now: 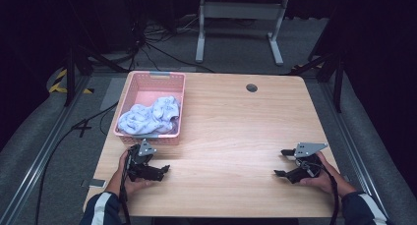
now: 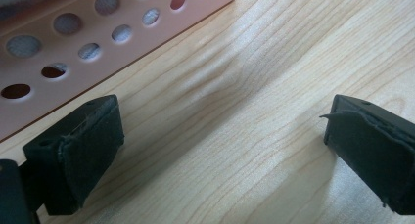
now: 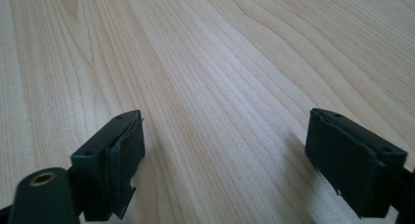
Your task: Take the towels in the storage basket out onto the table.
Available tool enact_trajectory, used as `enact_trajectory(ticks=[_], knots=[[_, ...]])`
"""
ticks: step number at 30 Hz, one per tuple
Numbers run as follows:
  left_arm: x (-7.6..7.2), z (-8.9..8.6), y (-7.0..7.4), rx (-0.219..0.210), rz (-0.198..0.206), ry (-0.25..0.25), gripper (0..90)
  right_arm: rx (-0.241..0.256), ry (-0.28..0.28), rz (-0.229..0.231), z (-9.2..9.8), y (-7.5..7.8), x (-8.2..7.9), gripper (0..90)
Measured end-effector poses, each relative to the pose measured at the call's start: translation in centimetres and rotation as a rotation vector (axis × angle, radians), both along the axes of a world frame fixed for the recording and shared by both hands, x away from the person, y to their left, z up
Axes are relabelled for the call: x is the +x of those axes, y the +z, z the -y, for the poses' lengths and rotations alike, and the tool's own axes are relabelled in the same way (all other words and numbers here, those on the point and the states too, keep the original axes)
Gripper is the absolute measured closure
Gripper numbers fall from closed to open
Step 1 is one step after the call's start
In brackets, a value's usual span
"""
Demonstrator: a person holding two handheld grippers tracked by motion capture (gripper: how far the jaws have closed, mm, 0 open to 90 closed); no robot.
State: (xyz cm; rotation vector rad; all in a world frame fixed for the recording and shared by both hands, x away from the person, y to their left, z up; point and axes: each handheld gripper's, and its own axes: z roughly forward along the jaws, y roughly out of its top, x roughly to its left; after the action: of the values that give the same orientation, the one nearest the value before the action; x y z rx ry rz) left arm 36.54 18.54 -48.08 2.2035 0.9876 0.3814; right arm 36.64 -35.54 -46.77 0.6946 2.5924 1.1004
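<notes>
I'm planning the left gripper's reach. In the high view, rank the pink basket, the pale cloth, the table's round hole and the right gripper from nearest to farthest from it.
From the left gripper:
1. Pink basket, just beyond it.
2. Pale cloth, inside the basket.
3. Right gripper, across the near edge.
4. Round hole, far right.
The last two are close to call.

A pale wooden table (image 1: 231, 122) with fine, darker grain lines running along it and one small dark grey round cap (image 1: 252, 88) near its far edge. A pink basket (image 1: 132, 92) with round holes in its walls holds crumpled light blue and white cloth (image 1: 150, 116). Both grippers, left (image 1: 160, 172) and right (image 1: 282, 162), are black, each topped by a grey plate. The sleeves (image 1: 101, 210) are dark navy with white stripes. The floor (image 1: 236, 48) is grey, crossed by black cables.
</notes>
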Motion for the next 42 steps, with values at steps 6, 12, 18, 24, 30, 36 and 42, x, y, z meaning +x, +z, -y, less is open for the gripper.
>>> enact_trajectory(ticks=[6, 12, 18, 24, 30, 36, 42], knots=[[0.0, 0.0, 0.0, -0.005, -0.003, -0.002, 0.9, 0.004, -0.007, -0.002, 0.1, 0.0, -0.2, 14.5], [-0.4, -0.2, 0.5, 0.004, -0.017, -0.027, 19.3, 0.001, -0.009, 0.001, 0.1, 0.0, -0.2, 14.5], [-2.4, -0.8, 3.5, 0.075, 0.073, -0.055, 21.8, -0.003, 0.0, -0.003, -0.1, 0.1, 0.0, 14.4], [-2.8, -1.6, 9.2, 0.002, 0.252, -0.023, 16.3, -0.003, 0.0, 0.001, -0.1, 0.0, 0.0, 14.4], [-0.2, -0.9, 11.0, 0.1, 0.279, -0.005, 15.8, -0.004, -0.005, -0.001, -0.2, 0.1, 0.0, 14.5], [2.9, -0.7, 11.2, 0.142, 0.22, 0.004, 15.6, -0.007, -0.007, 0.001, -0.2, 0.1, -0.1, 14.8], [6.9, -0.2, 10.3, 0.232, 0.113, -0.002, 15.7, -0.01, 0.004, 0.001, -0.3, 0.1, -0.2, 15.1]])
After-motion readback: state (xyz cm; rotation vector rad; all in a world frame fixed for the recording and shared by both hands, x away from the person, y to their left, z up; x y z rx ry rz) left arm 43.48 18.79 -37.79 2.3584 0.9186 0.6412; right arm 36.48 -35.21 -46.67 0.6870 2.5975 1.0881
